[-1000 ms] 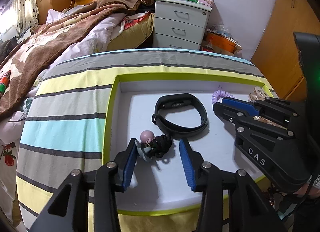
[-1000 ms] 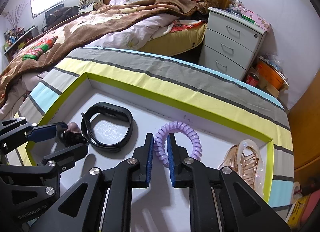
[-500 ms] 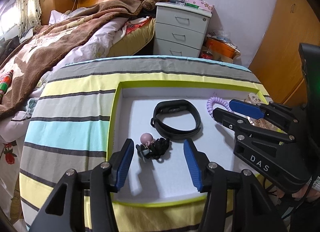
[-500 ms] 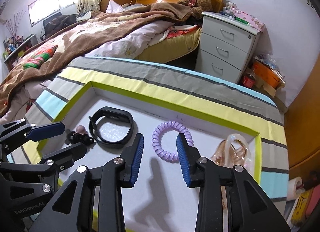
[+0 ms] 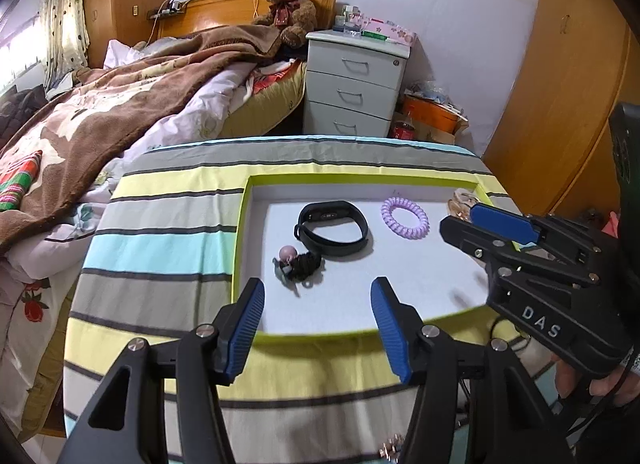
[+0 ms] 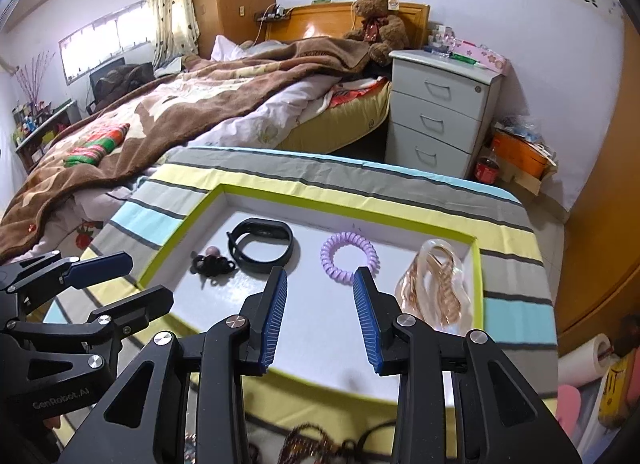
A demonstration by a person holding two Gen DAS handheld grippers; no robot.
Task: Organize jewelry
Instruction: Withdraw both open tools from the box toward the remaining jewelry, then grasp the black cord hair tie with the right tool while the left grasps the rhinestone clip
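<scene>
A white tray with a lime-green rim [image 5: 240,224] [image 6: 180,232] lies on the striped table. In it lie a black hair tie with a pink bead [image 5: 298,262] [image 6: 210,262], a black wristband [image 5: 332,228] [image 6: 260,246], a purple spiral hair tie [image 5: 405,218] [image 6: 349,257] and a clear amber hair claw [image 6: 434,288]. My left gripper [image 5: 316,322] is open and empty, above the tray's near edge, short of the black hair tie. My right gripper [image 6: 320,314] is open and empty, just short of the purple hair tie.
The striped cloth [image 5: 160,224] covers the table. More jewelry lies at the near table edge [image 6: 304,444]. Behind the table are a bed with a brown blanket [image 5: 100,112], a grey drawer unit [image 5: 352,84] and a wooden wardrobe [image 5: 560,84].
Both grippers have opened and pulled back and up from the tray. The left let go of the black hair tie, the right of the purple hair tie; both lie in the tray.
</scene>
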